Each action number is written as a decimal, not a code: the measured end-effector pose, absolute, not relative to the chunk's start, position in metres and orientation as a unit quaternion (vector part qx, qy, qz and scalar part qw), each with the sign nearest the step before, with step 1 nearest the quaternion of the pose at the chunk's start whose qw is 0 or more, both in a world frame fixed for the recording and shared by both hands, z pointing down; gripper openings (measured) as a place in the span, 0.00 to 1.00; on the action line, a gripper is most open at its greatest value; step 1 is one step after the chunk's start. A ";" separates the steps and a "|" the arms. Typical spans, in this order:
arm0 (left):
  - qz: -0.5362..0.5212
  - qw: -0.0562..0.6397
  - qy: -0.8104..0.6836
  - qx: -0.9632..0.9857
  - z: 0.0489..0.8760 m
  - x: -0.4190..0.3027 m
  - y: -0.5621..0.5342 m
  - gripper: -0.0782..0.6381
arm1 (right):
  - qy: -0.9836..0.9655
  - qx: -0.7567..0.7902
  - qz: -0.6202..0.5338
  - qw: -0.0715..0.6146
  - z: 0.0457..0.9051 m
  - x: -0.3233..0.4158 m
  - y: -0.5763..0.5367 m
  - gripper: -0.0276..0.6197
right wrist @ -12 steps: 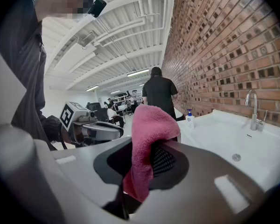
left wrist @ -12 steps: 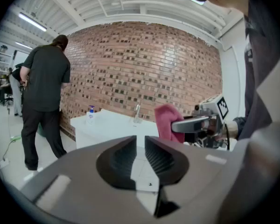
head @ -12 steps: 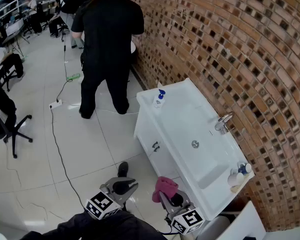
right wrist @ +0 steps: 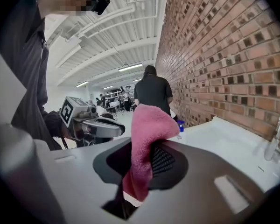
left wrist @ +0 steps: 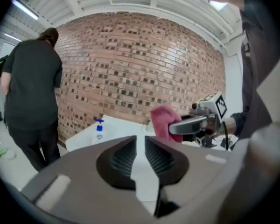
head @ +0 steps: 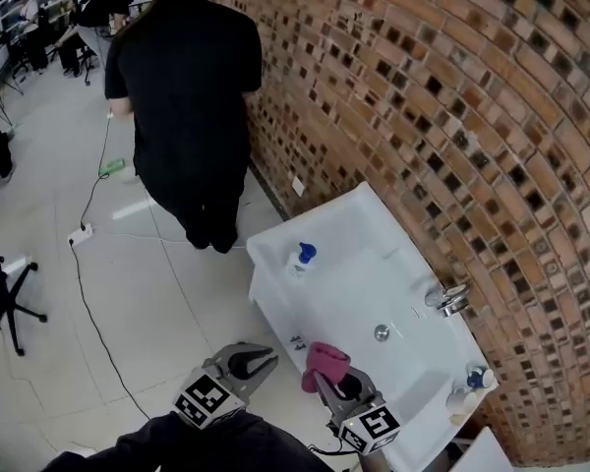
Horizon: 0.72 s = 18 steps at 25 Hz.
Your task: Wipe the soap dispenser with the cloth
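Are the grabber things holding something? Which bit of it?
The right gripper pinches the pink cloth near its lower end; the left gripper holds nothing.

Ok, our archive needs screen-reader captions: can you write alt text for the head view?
Seen from above, the right gripper holds a pink cloth beside the left gripper, both in front of a white sink counter against a brick wall. A blue-topped soap dispenser stands on the counter's far end, and a person in black stands beyond it.

Bright, even indoor light; strong fisheye bend.
Ceiling strip lights [right wrist: 125, 67] glow overhead; the brick wall [head: 452, 116] bows at the edges, shadows are soft, the left tool [left wrist: 140, 141] blurs up close.
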<state>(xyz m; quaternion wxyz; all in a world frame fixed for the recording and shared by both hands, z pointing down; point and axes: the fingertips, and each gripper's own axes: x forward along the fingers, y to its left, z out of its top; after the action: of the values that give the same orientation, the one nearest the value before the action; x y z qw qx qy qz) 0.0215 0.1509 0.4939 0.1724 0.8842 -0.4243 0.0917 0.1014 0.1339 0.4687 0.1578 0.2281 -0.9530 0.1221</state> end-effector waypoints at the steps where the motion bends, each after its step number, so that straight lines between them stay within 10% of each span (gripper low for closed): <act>1: 0.091 0.172 -0.422 0.885 0.492 0.009 0.131 0.15 | -0.952 0.232 0.122 0.161 0.468 0.091 0.115 0.16; 18: 0.104 0.185 -0.344 0.915 0.502 -0.046 -0.025 0.15 | -0.925 0.257 0.087 0.267 0.504 0.021 -0.064 0.16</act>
<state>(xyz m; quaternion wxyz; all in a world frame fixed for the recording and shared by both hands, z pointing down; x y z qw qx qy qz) -0.0456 -0.0249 0.5022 0.1853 0.9148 -0.3436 0.1037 0.0210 -0.0638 0.5039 0.2669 0.2566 -0.9249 0.0866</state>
